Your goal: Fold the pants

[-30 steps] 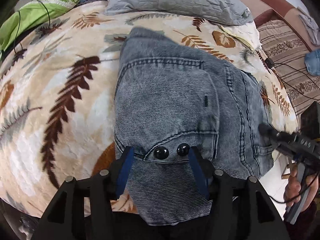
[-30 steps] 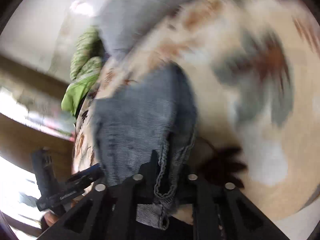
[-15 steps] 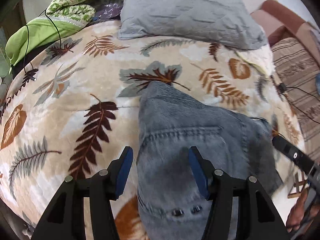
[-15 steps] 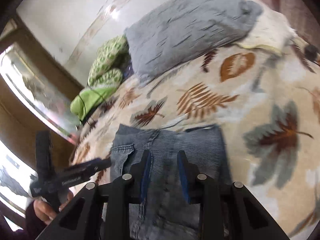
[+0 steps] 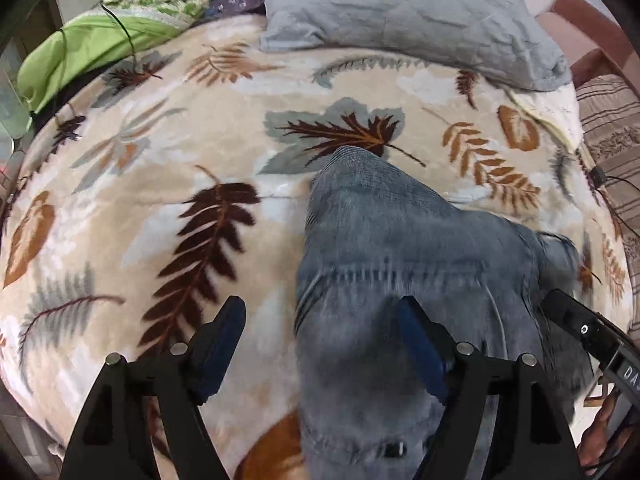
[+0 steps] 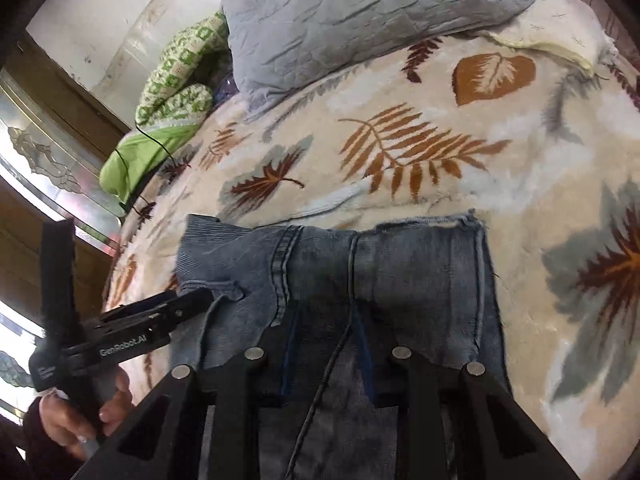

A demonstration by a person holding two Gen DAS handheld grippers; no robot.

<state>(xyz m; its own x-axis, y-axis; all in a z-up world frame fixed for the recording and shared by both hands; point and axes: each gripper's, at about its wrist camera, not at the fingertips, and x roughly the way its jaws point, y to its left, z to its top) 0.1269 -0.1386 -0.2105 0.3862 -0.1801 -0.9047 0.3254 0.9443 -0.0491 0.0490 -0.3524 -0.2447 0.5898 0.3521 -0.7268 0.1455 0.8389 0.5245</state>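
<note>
The folded grey-blue jeans (image 5: 408, 256) lie on the leaf-patterned blanket (image 5: 160, 184); in the right wrist view the jeans (image 6: 400, 272) show seams and a frayed hem edge. My left gripper (image 5: 320, 328) is open and empty, above the jeans' left edge. My right gripper (image 6: 326, 344) is open, its blue pads a small gap apart above the denim, with nothing held. The right gripper's body shows at the lower right of the left wrist view (image 5: 592, 336); the left gripper shows at the left of the right wrist view (image 6: 132, 328).
A grey pillow (image 5: 412, 12) lies at the head of the bed, with green bedding (image 5: 104, 40) and a black cable at the back left. A striped chair cushion (image 5: 612, 128) stands to the right. A window and wooden frame (image 6: 36, 168) are on the left.
My right gripper let go of the jeans' edge and opened. Both grippers pulled back from the folded jeans, which now lie lower in the left wrist view.
</note>
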